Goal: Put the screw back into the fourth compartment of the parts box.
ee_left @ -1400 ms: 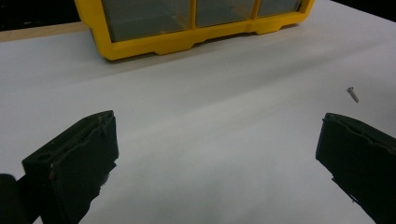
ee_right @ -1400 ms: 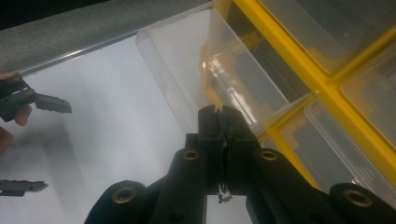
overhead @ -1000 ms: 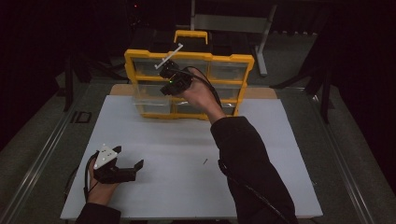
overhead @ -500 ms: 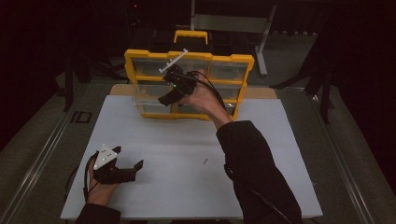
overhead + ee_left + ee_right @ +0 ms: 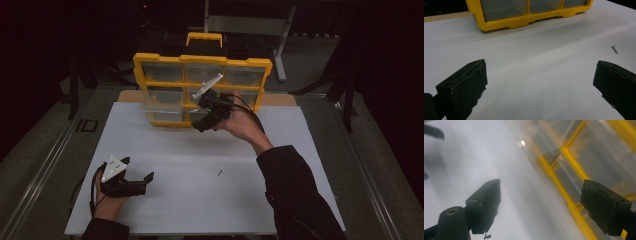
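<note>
On the white table (image 5: 165, 145) in a dark room, our left gripper (image 5: 135, 184) rests with jaws spread wide and empty, a small screw (image 5: 614, 49) lying ahead of its right jaw. Our right gripper (image 5: 206, 120), also wide open and empty, hangs just in front of the yellow organizer (image 5: 200, 60).

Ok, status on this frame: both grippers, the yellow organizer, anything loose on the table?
Left gripper open, low over white tabletop. Right gripper open, raised at yellow organizer front. One small screw loose mid-table, between the grippers.

Dim room, brightly lit white table (image 5: 200, 165); right gripper view motion-blurred.
</note>
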`<state>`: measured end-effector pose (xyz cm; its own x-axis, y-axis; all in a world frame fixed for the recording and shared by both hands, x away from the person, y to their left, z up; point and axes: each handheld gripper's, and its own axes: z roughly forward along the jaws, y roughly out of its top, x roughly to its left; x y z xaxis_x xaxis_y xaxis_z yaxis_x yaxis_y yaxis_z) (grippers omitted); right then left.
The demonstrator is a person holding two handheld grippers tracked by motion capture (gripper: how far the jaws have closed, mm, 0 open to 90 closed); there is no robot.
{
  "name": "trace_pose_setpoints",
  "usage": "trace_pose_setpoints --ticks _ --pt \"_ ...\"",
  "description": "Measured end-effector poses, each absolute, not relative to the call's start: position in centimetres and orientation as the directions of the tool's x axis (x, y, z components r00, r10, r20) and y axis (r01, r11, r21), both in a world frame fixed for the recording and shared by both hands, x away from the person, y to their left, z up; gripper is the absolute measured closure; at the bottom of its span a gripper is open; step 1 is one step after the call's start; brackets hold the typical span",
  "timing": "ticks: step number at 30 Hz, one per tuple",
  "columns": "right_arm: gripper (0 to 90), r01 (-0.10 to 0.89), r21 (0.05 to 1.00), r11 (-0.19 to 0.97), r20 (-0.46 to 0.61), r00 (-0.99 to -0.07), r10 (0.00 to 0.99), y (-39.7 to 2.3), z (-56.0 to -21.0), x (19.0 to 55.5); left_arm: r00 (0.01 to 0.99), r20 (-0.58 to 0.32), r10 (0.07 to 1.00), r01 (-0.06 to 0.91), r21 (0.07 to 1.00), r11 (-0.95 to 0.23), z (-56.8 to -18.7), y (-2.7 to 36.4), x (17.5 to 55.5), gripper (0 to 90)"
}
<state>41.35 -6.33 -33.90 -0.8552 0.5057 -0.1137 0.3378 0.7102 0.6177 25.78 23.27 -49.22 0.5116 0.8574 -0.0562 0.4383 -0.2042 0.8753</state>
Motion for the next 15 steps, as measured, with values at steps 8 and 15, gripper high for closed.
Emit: trace_pose_setpoints --ticks 8,15 --pt "16.9 0.358 0.584 0.729 -0.124 -0.848 0.515 -8.3 -36.4 39.7 0.513 -0.053 0.856 0.442 0.872 -0.212 -49.2 23.3 25.8 0.0" --pt "18.0 0.415 0.587 0.695 -0.076 -0.827 0.557 -9.6 -38.4 38.9 0.512 -0.050 0.857 0.441 0.872 -0.212 -49.3 23.2 25.8 0.0"
